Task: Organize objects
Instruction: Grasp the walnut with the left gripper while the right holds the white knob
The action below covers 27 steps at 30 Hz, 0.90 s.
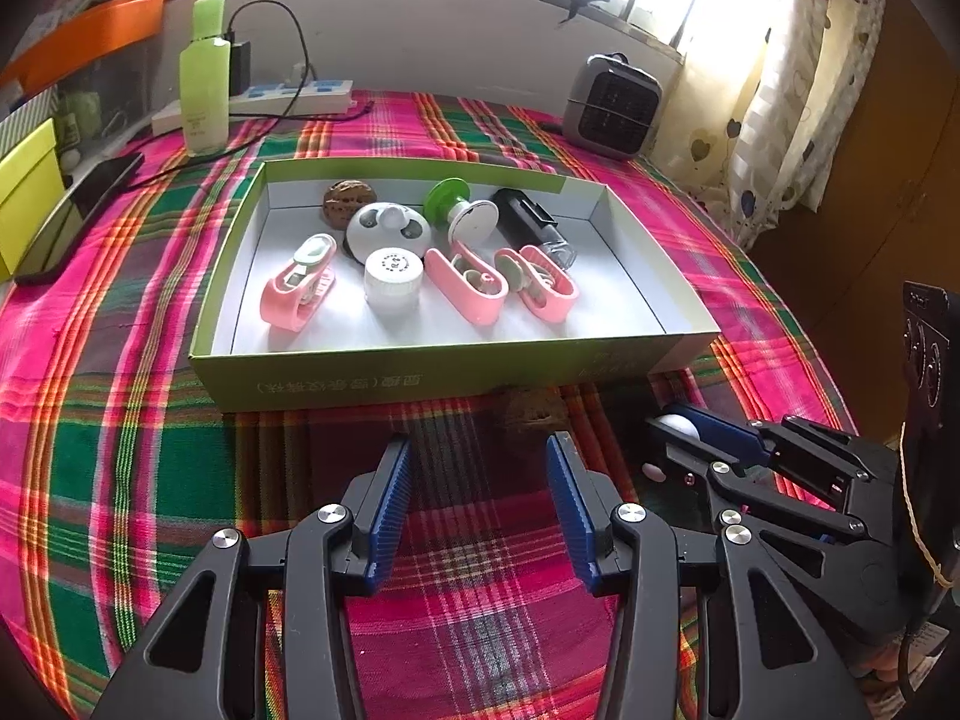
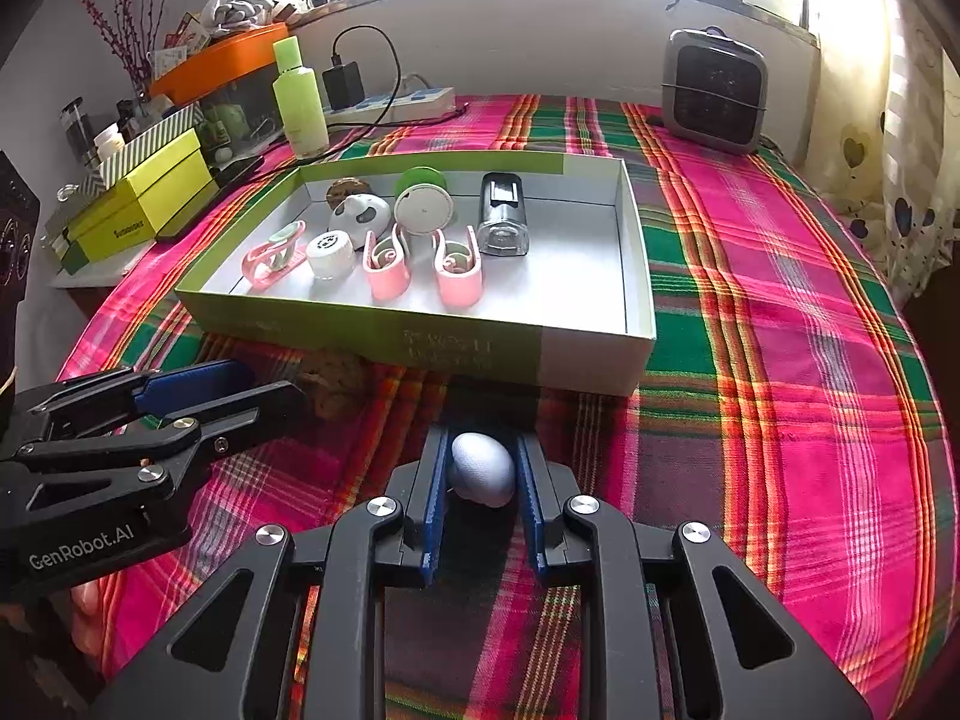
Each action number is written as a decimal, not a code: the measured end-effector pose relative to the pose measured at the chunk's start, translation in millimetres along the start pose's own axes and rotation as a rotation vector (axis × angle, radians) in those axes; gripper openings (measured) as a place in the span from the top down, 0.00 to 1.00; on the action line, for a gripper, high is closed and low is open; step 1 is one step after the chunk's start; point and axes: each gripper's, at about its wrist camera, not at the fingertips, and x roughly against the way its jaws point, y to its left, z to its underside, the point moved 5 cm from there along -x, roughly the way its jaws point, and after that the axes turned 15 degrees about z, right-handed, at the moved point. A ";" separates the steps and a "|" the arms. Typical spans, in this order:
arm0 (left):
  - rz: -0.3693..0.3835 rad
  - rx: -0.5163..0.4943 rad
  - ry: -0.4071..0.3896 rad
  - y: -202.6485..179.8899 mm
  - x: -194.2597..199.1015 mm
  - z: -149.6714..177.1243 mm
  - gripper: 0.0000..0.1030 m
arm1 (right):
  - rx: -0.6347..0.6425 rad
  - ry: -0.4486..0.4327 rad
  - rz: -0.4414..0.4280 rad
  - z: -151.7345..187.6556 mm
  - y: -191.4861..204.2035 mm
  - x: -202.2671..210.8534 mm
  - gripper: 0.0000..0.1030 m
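Nearest the right wrist camera, the right tool (image 2: 483,468) was closed on a small white egg-shaped object (image 2: 483,469), its blue pads pressing the object from both sides just above a plaid cloth (image 2: 780,360) of pink, green and orange that covered the tabletop. The object sat low, close to the near wall of a shallow green and white cardboard box (image 2: 420,336).

The left tool (image 1: 480,468) hung open over the cloth with nothing between its blue ribbed pads. Just beyond its tips, a brown walnut (image 1: 534,411) lay on the cloth against the box's near wall. In the left wrist view the right tool appeared at the lower right, beside the left one, with the white object visible in its grip.

Inside the box lay a scatter of small things: three pink clips (image 1: 300,288), a white jar with a screw cap (image 1: 390,282), a round grey and white gadget (image 1: 390,228), a green and white spool-shaped item (image 1: 462,207), a black and clear cylinder (image 1: 534,228), and a second walnut (image 1: 345,198) at the back left corner. The right part of the box floor was bare.

Behind the box stood a pale green bottle (image 1: 204,84), a white power strip (image 1: 288,99) with a black charger plugged in, and a small grey heater (image 1: 612,105). A black phone (image 1: 84,210) lay at the left edge beside a yellow-green box (image 1: 24,192). A patterned curtain (image 1: 798,90) hung at the right under a bright window.
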 end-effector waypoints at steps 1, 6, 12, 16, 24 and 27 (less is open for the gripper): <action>0.002 0.000 0.002 -0.1 -0.9 -0.2 0.57 | 0.002 0.001 0.001 0.6 -0.6 0.2 0.78; 0.008 -0.010 0.012 -2.9 -6.2 -0.2 0.57 | 0.004 0.002 0.003 3.1 -3.6 1.6 0.78; 0.001 -0.030 0.024 -7.9 -15.9 -4.1 0.57 | -0.002 0.003 -0.001 4.8 -6.2 2.7 0.78; -0.019 -0.040 0.021 -10.9 -21.2 -7.4 0.57 | -0.007 0.004 -0.005 6.1 -8.0 3.6 0.78; -0.046 -0.048 0.012 -12.5 -24.8 -9.4 0.57 | -0.011 0.005 -0.014 6.8 -9.2 3.9 0.78; -0.056 -0.054 0.011 -13.3 -25.3 -9.5 0.57 | -0.013 0.005 -0.017 7.0 -9.6 4.1 0.78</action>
